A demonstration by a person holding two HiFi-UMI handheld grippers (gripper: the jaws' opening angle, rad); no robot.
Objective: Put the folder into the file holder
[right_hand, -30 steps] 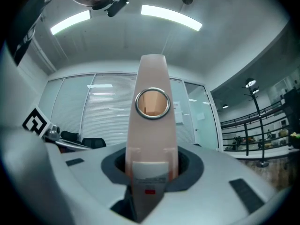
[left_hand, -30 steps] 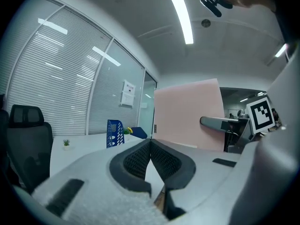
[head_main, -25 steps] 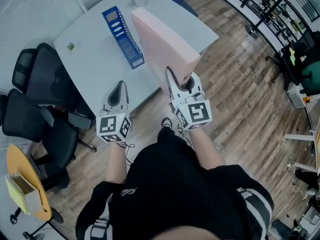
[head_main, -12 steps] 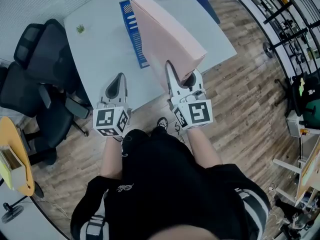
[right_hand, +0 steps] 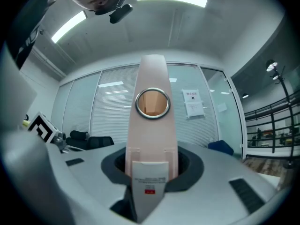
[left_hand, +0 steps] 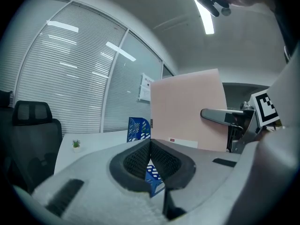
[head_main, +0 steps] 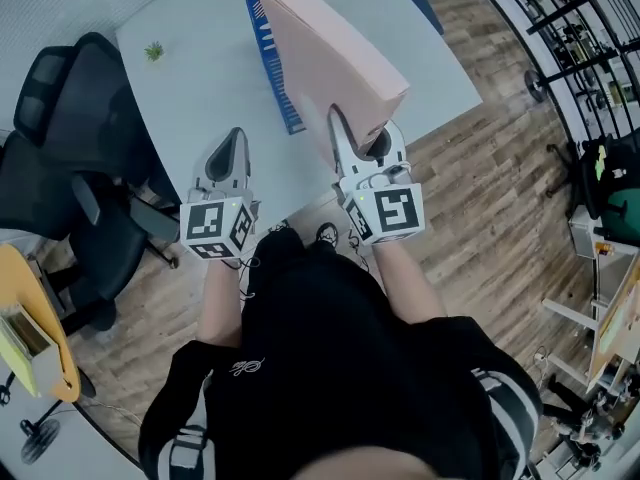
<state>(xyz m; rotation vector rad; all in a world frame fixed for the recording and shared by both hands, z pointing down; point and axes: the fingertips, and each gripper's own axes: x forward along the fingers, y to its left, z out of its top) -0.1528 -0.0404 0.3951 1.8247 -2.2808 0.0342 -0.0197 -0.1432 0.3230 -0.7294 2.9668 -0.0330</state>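
Observation:
A pink folder (head_main: 330,58) stands upright on its spine edge above the white table (head_main: 200,108), and my right gripper (head_main: 360,143) is shut on its spine. In the right gripper view the folder's spine (right_hand: 152,139), with its ring hole and label, fills the gap between my right gripper's (right_hand: 151,170) jaws. The blue file holder (head_main: 268,48) lies on the table just left of and behind the folder, partly hidden by it. My left gripper (head_main: 233,140) hovers over the table's near edge, shut and empty. In the left gripper view the left gripper (left_hand: 150,146) faces the file holder (left_hand: 139,128) and the folder (left_hand: 187,111).
Black office chairs (head_main: 70,118) crowd the table's left side. A small potted plant (head_main: 153,50) sits at the table's far left. A yellow round table (head_main: 30,338) is at the lower left. Shelving and equipment (head_main: 600,188) line the wooden floor on the right.
Both grippers have moved forward over the table's near edge. The pink folder has travelled with the right gripper and now covers more of the blue file holder.

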